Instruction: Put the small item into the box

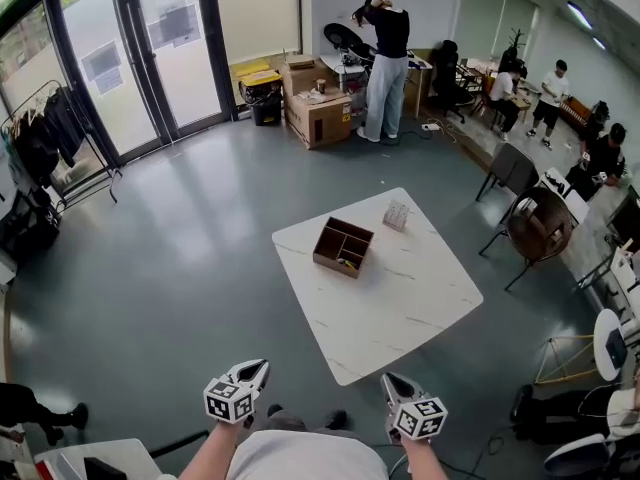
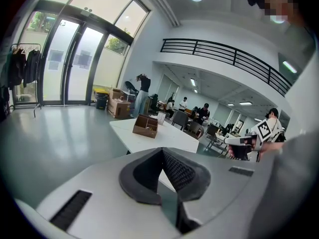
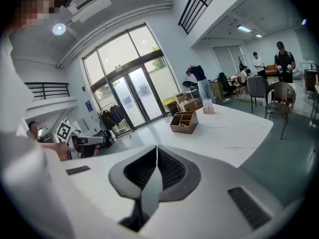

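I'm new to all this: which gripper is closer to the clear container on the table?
Right. The right gripper hangs off the table's near corner, in line with the clear container; the left gripper is farther off to the left.

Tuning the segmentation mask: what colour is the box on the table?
The box is brown; the head view shows it best.
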Action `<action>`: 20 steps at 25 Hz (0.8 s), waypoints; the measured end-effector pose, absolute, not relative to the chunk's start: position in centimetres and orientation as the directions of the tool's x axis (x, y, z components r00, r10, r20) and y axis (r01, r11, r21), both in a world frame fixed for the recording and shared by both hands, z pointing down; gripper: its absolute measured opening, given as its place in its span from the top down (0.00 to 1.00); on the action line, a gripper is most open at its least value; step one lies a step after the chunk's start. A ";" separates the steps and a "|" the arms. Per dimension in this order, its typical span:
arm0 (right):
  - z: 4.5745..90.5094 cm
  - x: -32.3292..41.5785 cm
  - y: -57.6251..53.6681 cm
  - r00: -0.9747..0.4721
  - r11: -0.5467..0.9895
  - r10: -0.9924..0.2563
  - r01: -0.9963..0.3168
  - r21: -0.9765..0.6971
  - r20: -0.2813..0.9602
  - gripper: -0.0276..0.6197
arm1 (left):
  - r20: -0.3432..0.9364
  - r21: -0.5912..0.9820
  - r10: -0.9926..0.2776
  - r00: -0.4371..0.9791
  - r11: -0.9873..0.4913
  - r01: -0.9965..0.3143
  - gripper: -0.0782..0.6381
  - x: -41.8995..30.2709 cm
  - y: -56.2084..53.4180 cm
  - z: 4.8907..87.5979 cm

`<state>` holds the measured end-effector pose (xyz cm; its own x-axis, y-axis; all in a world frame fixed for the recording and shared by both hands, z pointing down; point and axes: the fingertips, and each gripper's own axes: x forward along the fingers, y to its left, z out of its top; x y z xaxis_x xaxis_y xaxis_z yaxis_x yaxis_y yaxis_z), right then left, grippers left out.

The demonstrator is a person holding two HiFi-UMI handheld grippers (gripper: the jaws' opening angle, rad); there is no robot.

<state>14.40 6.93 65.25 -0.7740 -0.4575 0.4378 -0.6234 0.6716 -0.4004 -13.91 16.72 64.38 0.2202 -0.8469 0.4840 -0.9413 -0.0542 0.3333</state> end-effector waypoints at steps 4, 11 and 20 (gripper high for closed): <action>64.9 13.5 7.3 -0.756 0.658 -0.472 -0.644 -0.390 0.454 0.92 | 0.466 0.348 -0.849 0.248 -0.081 -0.934 0.87 -14.8 16.2 63.4; 63.3 11.3 7.1 -0.733 0.658 -0.515 -0.670 -0.343 0.443 0.92 | 0.444 0.366 -0.847 0.293 -0.127 -0.922 0.87 -16.8 15.2 62.8; 62.0 8.7 6.9 -0.735 0.675 -0.524 -0.667 -0.316 0.431 0.92 | 0.418 0.376 -0.852 0.314 -0.152 -0.914 0.87 -19.1 14.0 62.1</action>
